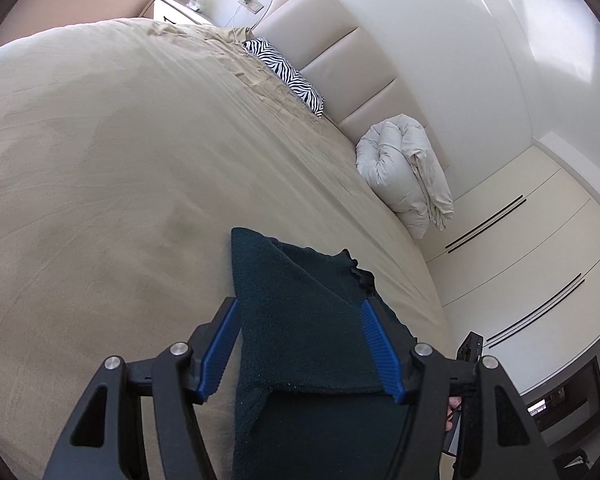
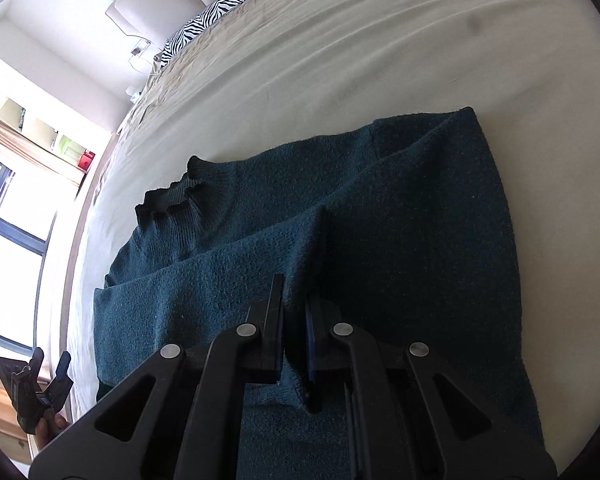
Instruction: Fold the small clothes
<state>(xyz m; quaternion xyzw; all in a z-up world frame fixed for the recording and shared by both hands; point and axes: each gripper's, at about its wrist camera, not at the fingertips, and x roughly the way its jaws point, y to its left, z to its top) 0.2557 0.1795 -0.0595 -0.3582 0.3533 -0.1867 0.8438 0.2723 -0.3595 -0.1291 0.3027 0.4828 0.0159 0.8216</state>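
Note:
A dark teal knitted sweater (image 2: pixel 420 220) lies partly folded on the beige bed (image 1: pixel 100 160), its ribbed collar (image 2: pixel 168 196) towards the window side. My right gripper (image 2: pixel 294 292) is shut on a raised fold of the sweater, and the cloth bunches up between its fingers. My left gripper (image 1: pixel 298 306) stands open over another part of the sweater (image 1: pixel 268 264). The knit shows between its blue pads (image 1: pixel 380 352), which do not clamp it. In the right wrist view the left gripper (image 2: pixel 52 356) appears at the lower left, held by a hand.
A zebra-print pillow (image 1: pixel 284 72) and a rolled white duvet (image 1: pixel 404 172) lie along the padded headboard (image 1: pixel 340 56). A nightstand (image 1: pixel 176 10) stands beyond the bed, and white wardrobe doors (image 1: pixel 520 260) are on the right. A window (image 2: pixel 8 220) lies past the bed's edge.

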